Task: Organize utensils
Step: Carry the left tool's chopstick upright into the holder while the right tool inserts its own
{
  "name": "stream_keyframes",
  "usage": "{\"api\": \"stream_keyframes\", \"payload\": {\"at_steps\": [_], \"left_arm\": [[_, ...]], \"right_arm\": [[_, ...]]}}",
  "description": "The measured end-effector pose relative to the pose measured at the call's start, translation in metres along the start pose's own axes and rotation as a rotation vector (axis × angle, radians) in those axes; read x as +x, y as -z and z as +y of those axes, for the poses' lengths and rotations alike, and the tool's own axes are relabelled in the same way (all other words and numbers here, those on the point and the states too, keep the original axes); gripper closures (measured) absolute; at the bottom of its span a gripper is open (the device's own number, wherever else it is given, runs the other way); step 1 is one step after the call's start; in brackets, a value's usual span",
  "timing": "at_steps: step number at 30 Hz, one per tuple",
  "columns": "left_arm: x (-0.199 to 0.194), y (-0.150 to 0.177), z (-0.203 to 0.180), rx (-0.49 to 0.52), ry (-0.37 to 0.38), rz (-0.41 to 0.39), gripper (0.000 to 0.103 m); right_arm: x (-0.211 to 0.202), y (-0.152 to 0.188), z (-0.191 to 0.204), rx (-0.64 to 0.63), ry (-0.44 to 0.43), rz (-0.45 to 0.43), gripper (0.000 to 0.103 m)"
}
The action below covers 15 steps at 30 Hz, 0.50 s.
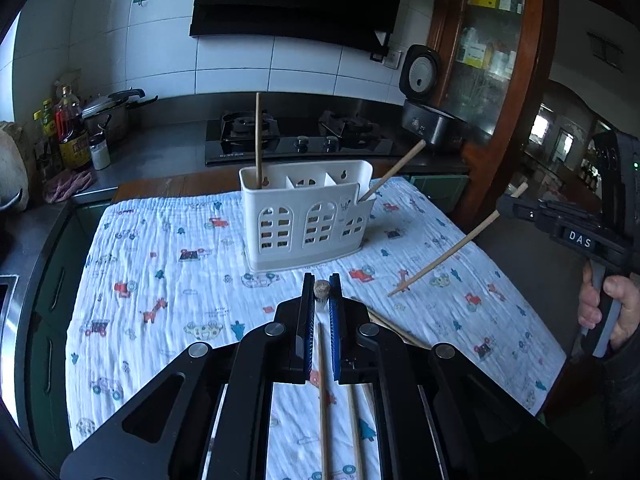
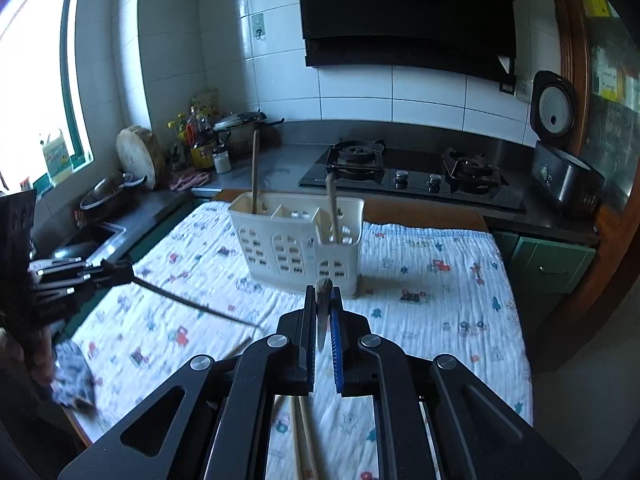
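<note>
A white utensil holder stands on the patterned cloth. One chopstick stands upright in its left compartment, and another leans out of the right one. My left gripper is shut on a chopstick that runs back under the jaws. It also shows at the left of the right wrist view as the left gripper, above the cloth. My right gripper is shut on another chopstick, held slanting above the cloth's right side.
Loose chopsticks lie on the near cloth. Behind the table run a gas stove, a rice cooker, a pot and bottles. A sink is at the left. A hand holds the right gripper's handle.
</note>
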<state>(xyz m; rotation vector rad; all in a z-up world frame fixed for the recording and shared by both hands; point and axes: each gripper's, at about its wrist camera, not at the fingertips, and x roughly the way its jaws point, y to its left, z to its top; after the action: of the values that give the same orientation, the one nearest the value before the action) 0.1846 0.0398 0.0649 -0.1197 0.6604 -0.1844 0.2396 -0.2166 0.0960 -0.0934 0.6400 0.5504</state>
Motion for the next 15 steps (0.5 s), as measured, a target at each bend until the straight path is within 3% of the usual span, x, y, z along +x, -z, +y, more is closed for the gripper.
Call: {"api": "stream_keyframes", "payload": {"at_steps": [6, 13, 15], "left_arm": [[-0.018, -0.060, 0.001, 0.032, 0.033, -0.068, 0.097], [-0.034, -0.136, -0.004, 0.064, 0.024, -0.189, 0.097], [-0.032, -0.154, -0.005, 0.076, -0.009, -0.221, 0.097]], "right_arm": [[-0.006, -0.060, -0.015, 0.006, 0.023, -0.032, 0.096], [-0.002, -0.118, -0.017, -0.020, 0.074, -0.086, 0.096], [0.001, -0.128, -0.018, -0.018, 0.073, -0.095, 0.096]]}}
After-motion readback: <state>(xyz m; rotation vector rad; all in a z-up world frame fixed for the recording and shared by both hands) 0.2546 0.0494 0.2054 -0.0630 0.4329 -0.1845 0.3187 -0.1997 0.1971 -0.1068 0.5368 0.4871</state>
